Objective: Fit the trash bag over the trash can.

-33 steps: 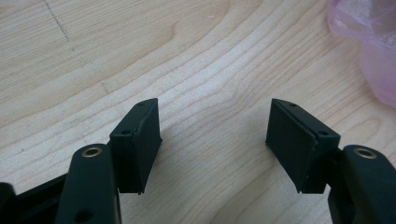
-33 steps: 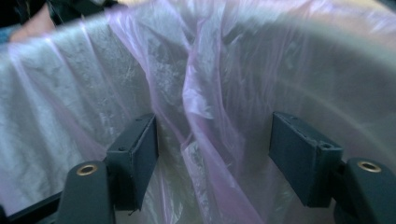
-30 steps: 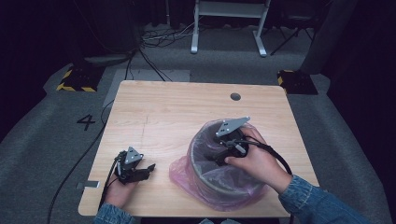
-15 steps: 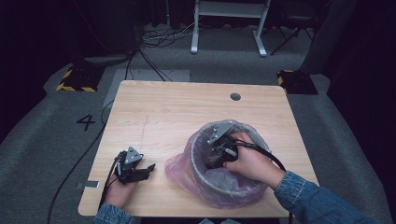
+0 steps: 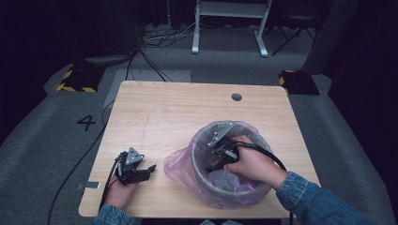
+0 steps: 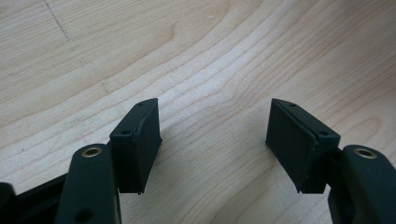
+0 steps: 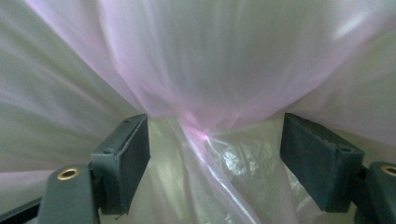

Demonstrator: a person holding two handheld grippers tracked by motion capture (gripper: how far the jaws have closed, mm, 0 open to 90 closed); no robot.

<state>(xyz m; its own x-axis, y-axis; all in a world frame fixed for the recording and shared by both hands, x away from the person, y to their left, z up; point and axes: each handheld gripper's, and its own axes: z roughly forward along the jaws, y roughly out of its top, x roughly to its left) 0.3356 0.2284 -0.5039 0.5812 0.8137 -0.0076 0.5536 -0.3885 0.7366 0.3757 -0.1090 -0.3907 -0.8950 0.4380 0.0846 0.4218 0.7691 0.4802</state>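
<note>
Fingers of your right gripper (image 7: 215, 154) have just been opening and stand wide inside the bin (image 5: 206, 176) at the table's (image 5: 178, 108) five o'clock, pink liner (image 7: 205, 60) loose between them, ungripped. Your left gripper (image 6: 215, 140) gapes empty at seven o'clock. Liner looks seated; smoothing probably remains. Only a floor "4" (image 5: 87, 123) reads.

Round grey bin (image 5: 228, 190) upright near the table's front right edge — pink translucent bag (image 5: 180, 165) lining it.

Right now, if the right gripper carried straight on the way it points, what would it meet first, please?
Most likely the pink plastic bag lining the bin: the right gripper points into it with jaws open, though depth is unclear.
</note>
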